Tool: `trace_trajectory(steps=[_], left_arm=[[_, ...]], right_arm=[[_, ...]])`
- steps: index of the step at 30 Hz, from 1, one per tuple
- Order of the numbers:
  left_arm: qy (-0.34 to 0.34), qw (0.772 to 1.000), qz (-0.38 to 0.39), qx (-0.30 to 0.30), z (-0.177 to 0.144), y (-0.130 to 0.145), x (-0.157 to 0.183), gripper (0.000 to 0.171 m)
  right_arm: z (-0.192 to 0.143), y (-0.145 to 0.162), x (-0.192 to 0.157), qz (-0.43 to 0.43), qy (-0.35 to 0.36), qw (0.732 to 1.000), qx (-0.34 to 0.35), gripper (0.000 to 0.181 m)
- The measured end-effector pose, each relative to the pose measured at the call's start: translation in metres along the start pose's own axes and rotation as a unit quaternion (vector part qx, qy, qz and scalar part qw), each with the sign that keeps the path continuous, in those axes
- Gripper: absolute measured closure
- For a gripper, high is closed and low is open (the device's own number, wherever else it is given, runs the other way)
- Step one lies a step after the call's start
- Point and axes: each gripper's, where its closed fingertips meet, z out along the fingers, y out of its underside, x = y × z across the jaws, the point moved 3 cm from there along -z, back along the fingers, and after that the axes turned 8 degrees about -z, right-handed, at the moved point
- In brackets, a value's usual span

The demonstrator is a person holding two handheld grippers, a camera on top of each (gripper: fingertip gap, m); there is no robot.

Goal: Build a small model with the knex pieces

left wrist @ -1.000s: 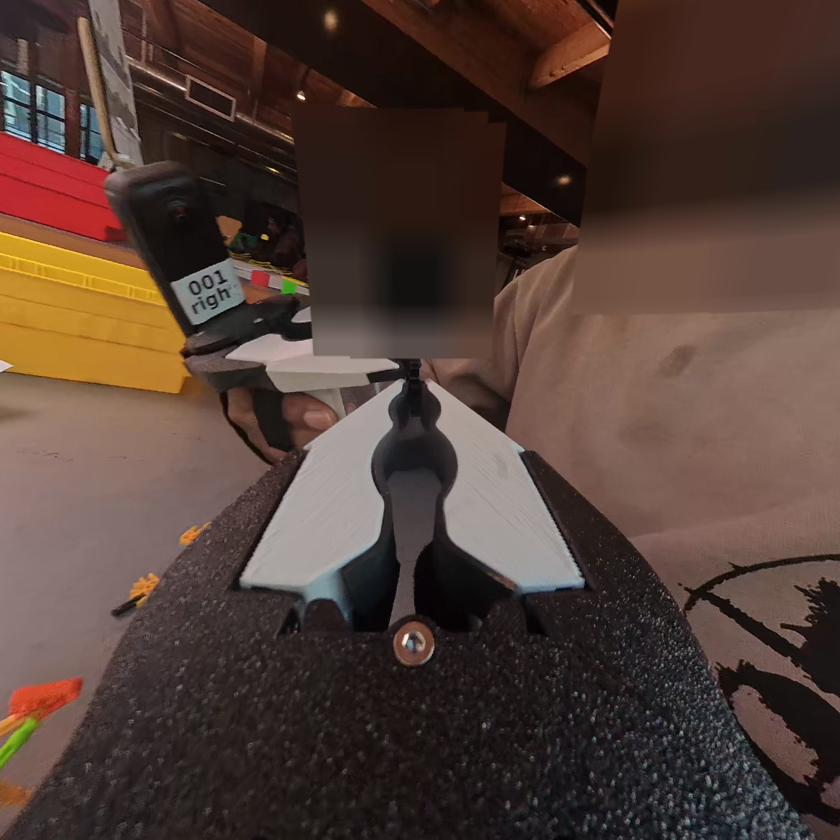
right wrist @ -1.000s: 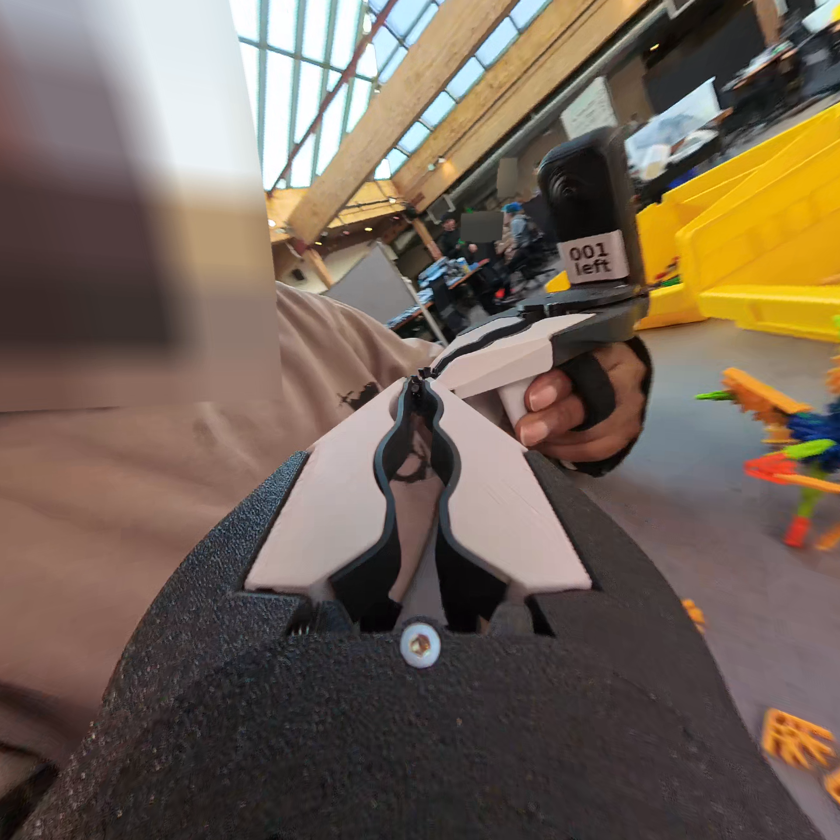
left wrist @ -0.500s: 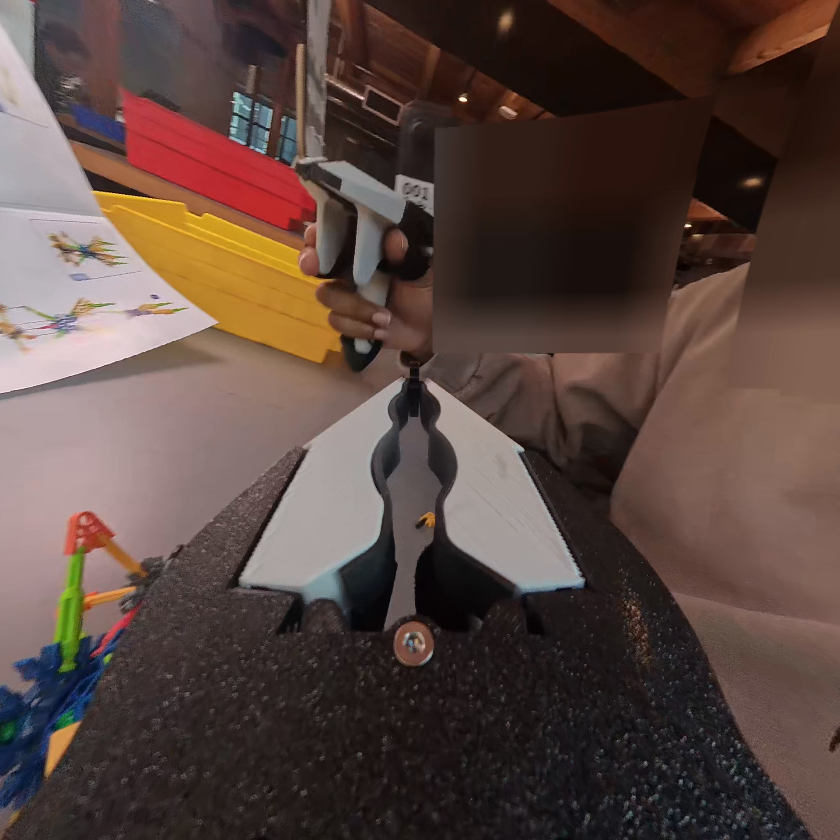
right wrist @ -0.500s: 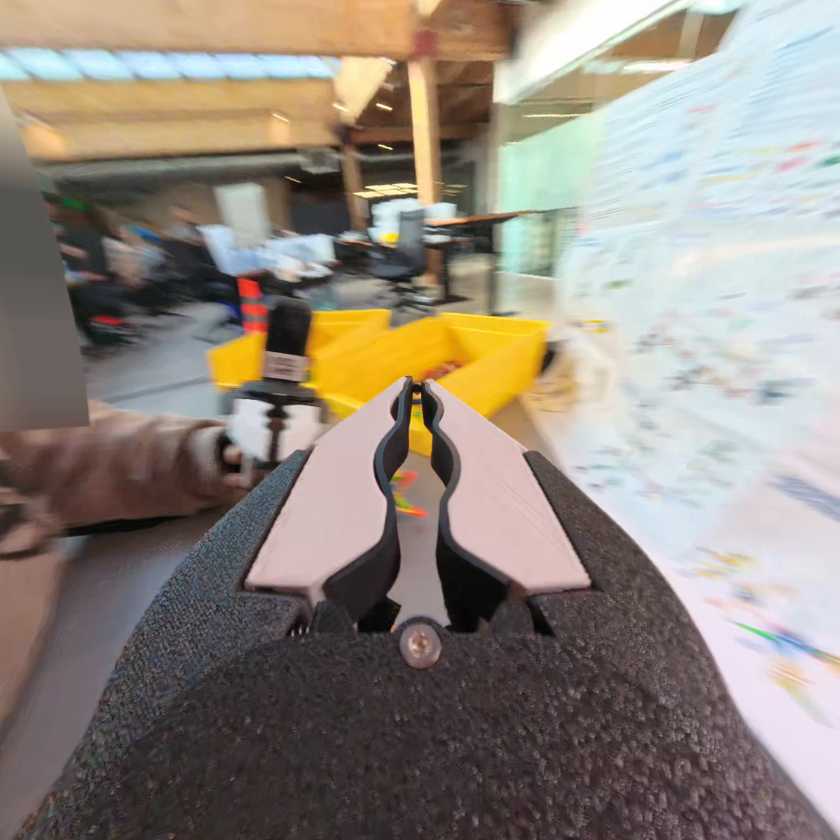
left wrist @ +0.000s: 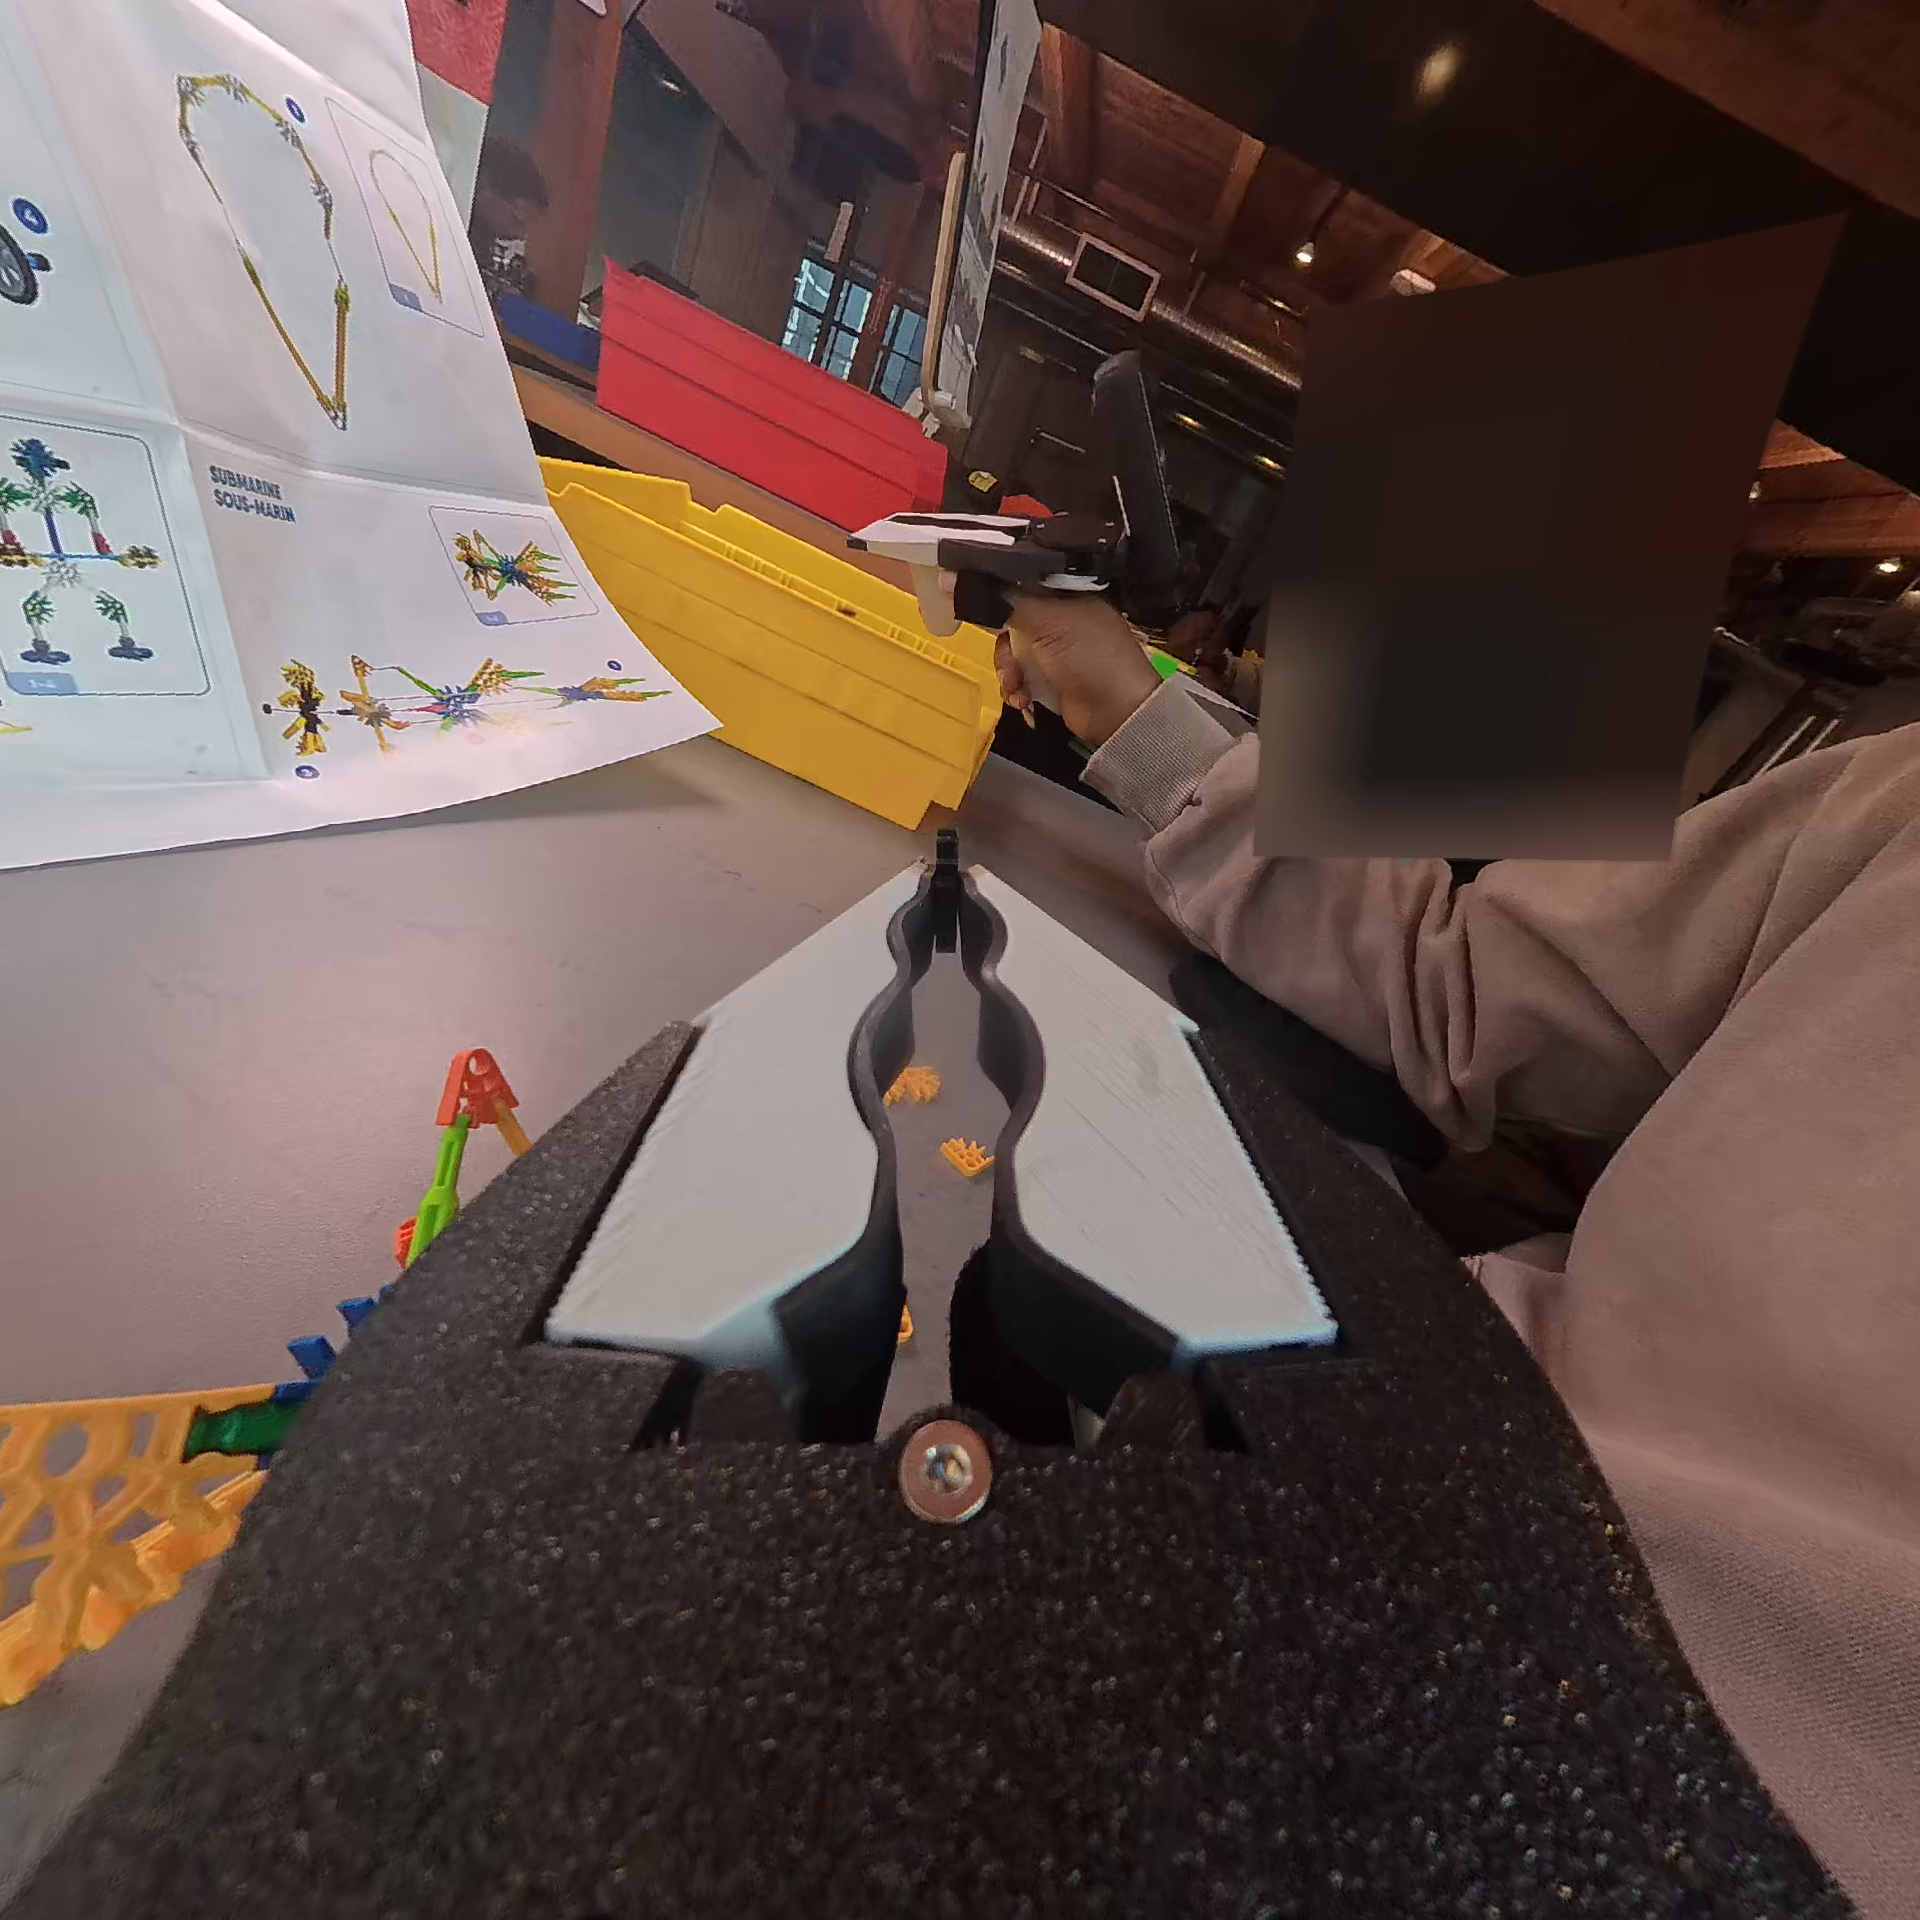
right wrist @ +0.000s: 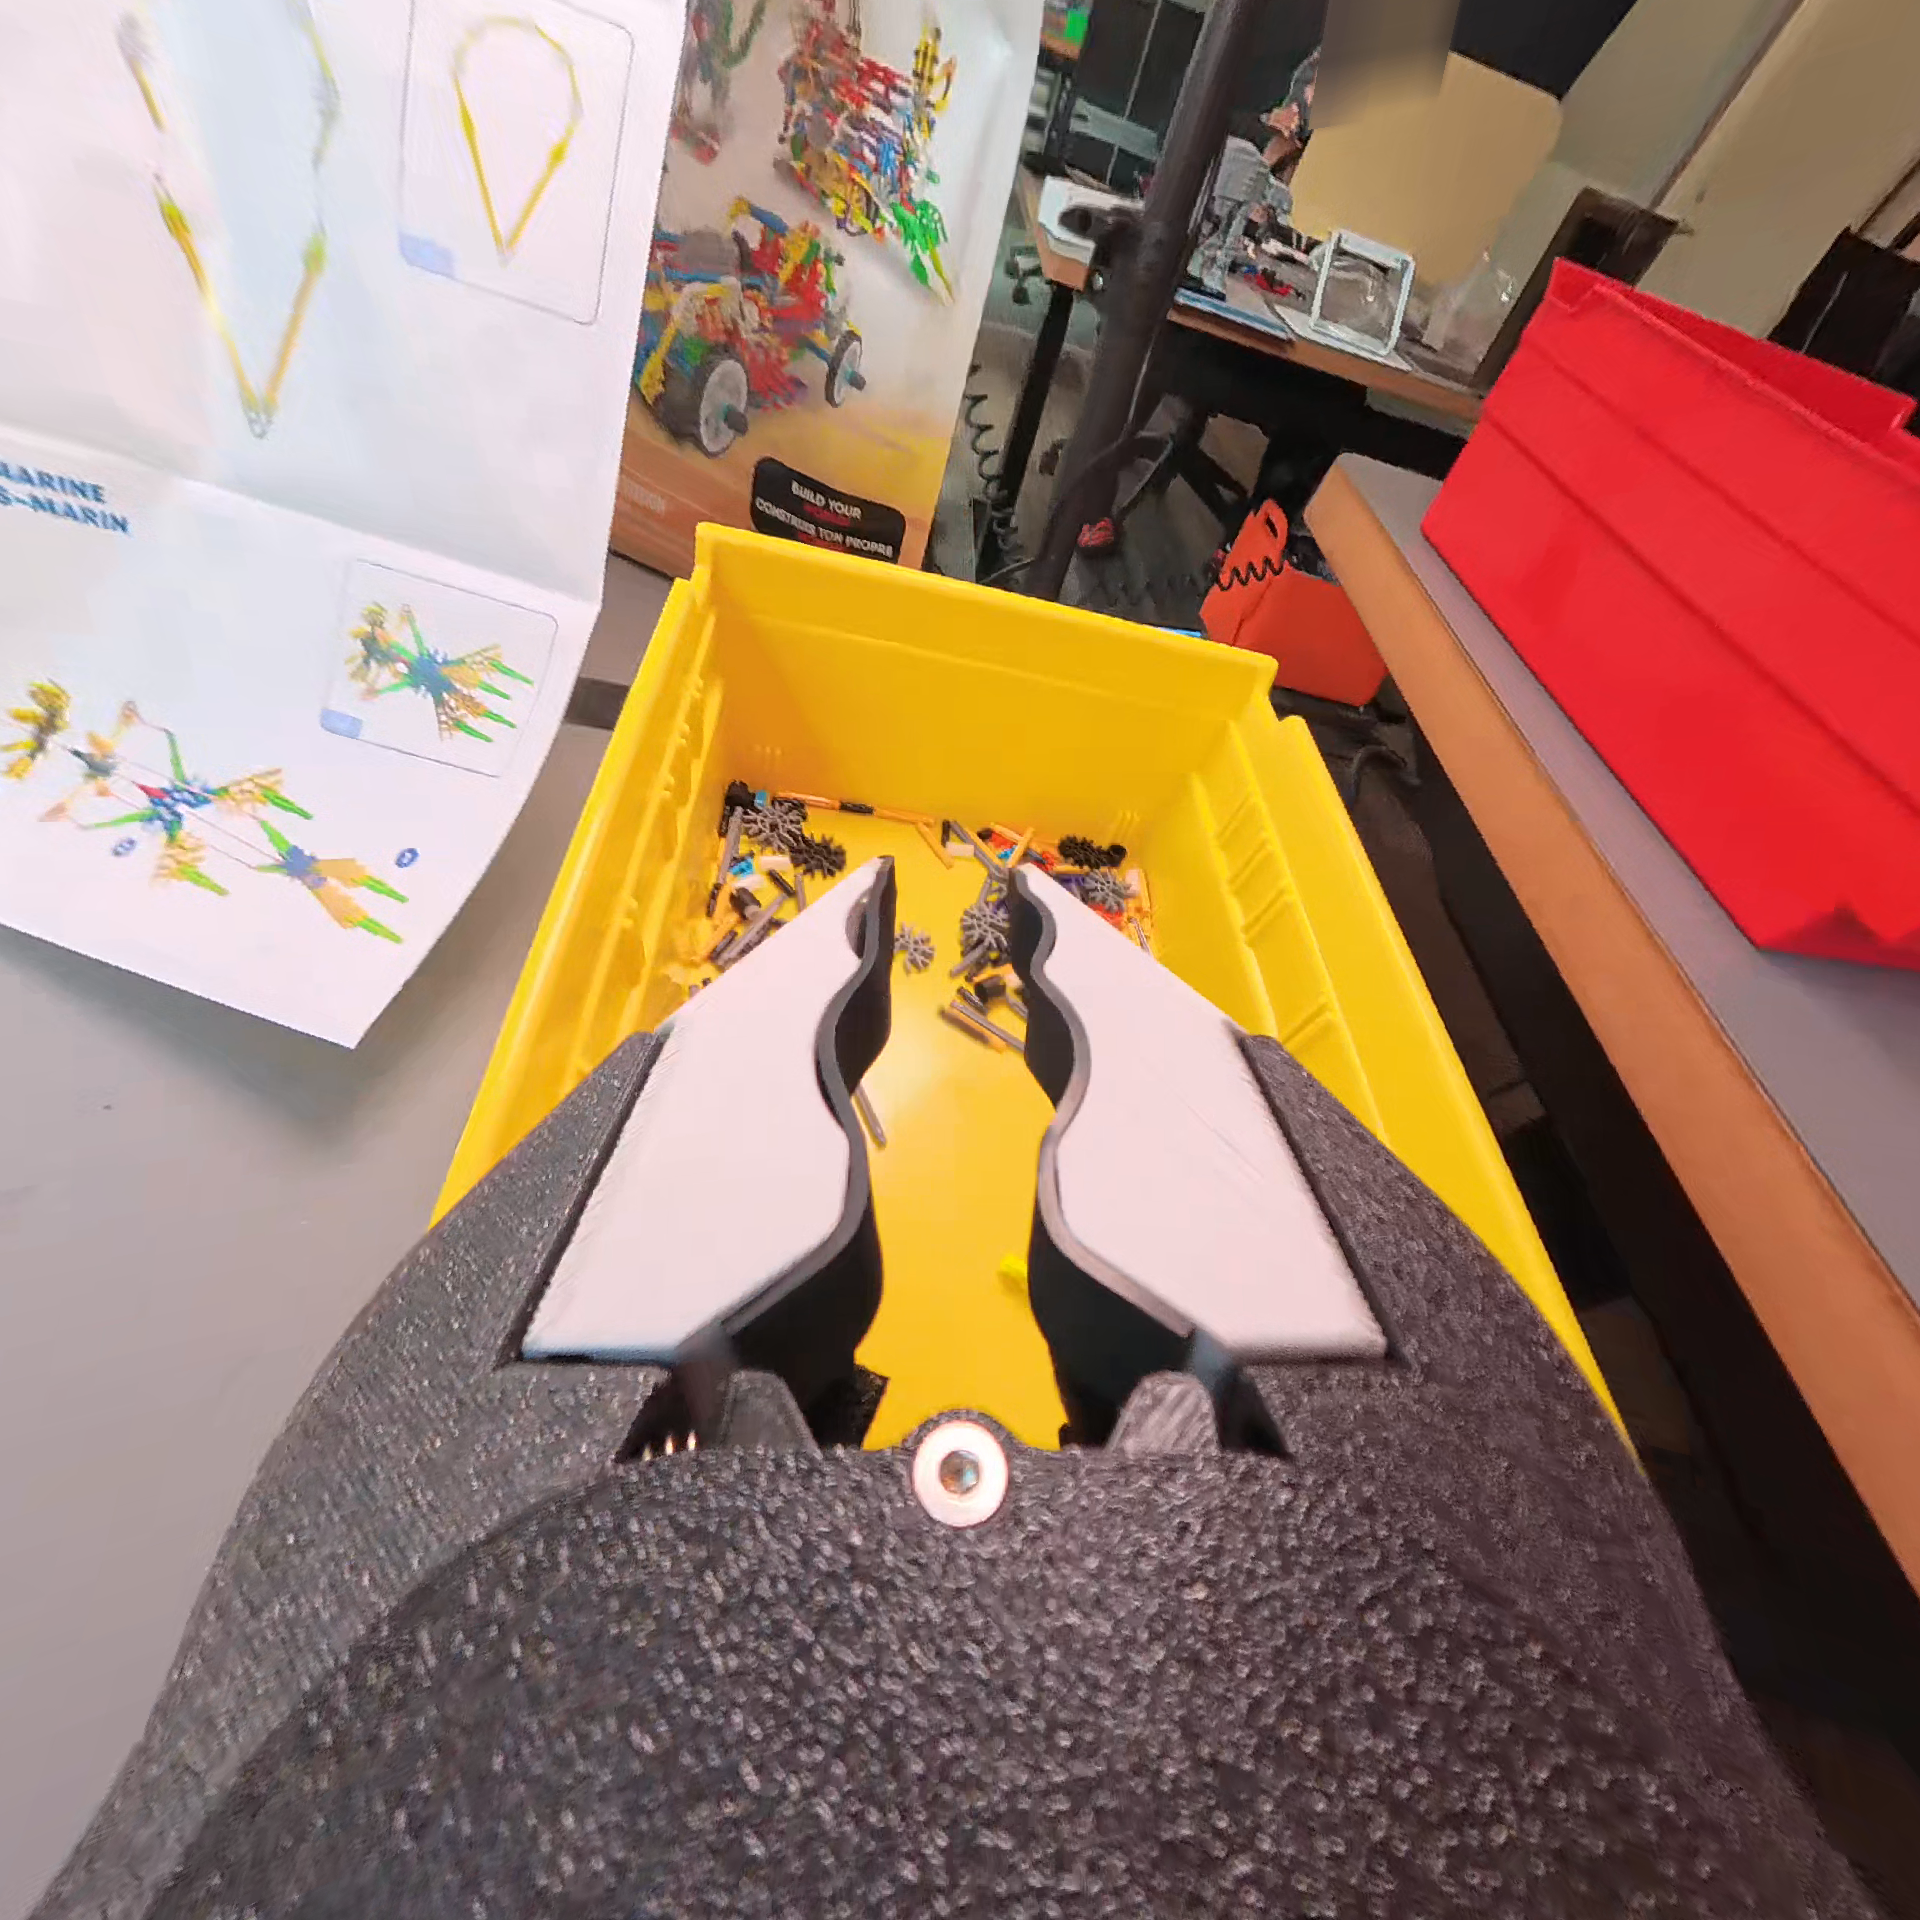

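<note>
Grey tabletop (left wrist: 260, 1039) serves as the work surface, with a wooden-beamed hall behind. Left gripper (left wrist: 943, 868) is clenched on a small black piece (left wrist: 944, 854), which stands upright at the fingertips, long axis vertical, raised above the table. Two orange connectors (left wrist: 914, 1086) lie on the table beneath the fingers. A multicoloured rod-and-connector model (left wrist: 457, 1143) lies to the left, its green rod tilted up toward an orange tip. An instruction sheet (left wrist: 260, 468) leans behind it. Right gripper (right wrist: 948, 878) is released, fingers apart, empty, poised over a yellow bin (right wrist: 1299, 883) whose long axis runs away from the camera. Loose rods and connectors (right wrist: 914, 862) cluster at the bin's far end. A red bin (right wrist: 1683, 644) sits on a neighbouring table, well apart.
</note>
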Motion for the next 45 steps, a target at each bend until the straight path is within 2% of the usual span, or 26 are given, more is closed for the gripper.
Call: trace_trajectory(steps=[2,5,7,9,10,11,14,17,21,23,34,38,45], left_arm=[[0.010,1.000,-0.004,0.006,-0.001,-0.001,0.002,0.168],[0.035,0.999,-0.018,0.026,-0.003,-0.006,0.006,0.168],[0.061,0.997,-0.027,0.042,-0.006,-0.011,0.011,0.168],[0.080,0.995,-0.030,0.057,-0.009,-0.015,0.015,0.168],[0.087,0.994,-0.031,0.063,-0.010,-0.017,0.016,0.168],[0.094,0.993,-0.034,0.067,-0.011,-0.018,0.017,0.168],[0.116,0.989,-0.045,0.083,-0.015,-0.023,0.022,0.169],[0.126,0.987,-0.041,0.087,-0.016,-0.025,0.025,0.169],[0.128,0.988,-0.023,0.080,-0.016,-0.024,0.030,0.169],[0.130,0.988,-0.022,0.081,-0.015,-0.024,0.031,0.169],[0.153,0.985,-0.019,0.072,-0.013,-0.020,0.038,0.170],[0.215,0.975,-0.026,0.050,-0.014,-0.017,0.056,0.169],[0.337,0.939,-0.063,0.008,-0.016,-0.005,0.087,0.169]], right_arm=[[-0.008,-0.020,-0.008,0.015,-0.023,0.998,0.058,0.159],[-0.033,-0.069,-0.050,0.020,-0.119,0.978,0.173,0.159],[-0.061,-0.100,-0.105,0.043,-0.269,0.932,0.238,0.159],[-0.099,-0.121,-0.169,0.068,-0.444,0.850,0.276,0.159],[-0.117,-0.126,-0.200,0.069,-0.510,0.810,0.281,0.159],[-0.130,-0.127,-0.228,0.061,-0.554,0.781,0.280,0.159],[-0.156,-0.119,-0.301,0.014,-0.629,0.732,0.260,0.160],[-0.163,-0.113,-0.340,0.012,-0.655,0.714,0.247,0.163],[-0.162,-0.114,-0.350,0.046,-0.662,0.704,0.252,0.172],[-0.162,-0.114,-0.349,0.041,-0.656,0.708,0.259,0.173],[-0.171,-0.111,-0.350,0.042,-0.675,0.689,0.261,0.180],[-0.188,-0.110,-0.346,0.057,-0.725,0.634,0.264,0.180],[-0.219,-0.101,-0.345,0.126,-0.830,0.485,0.246,0.181]])
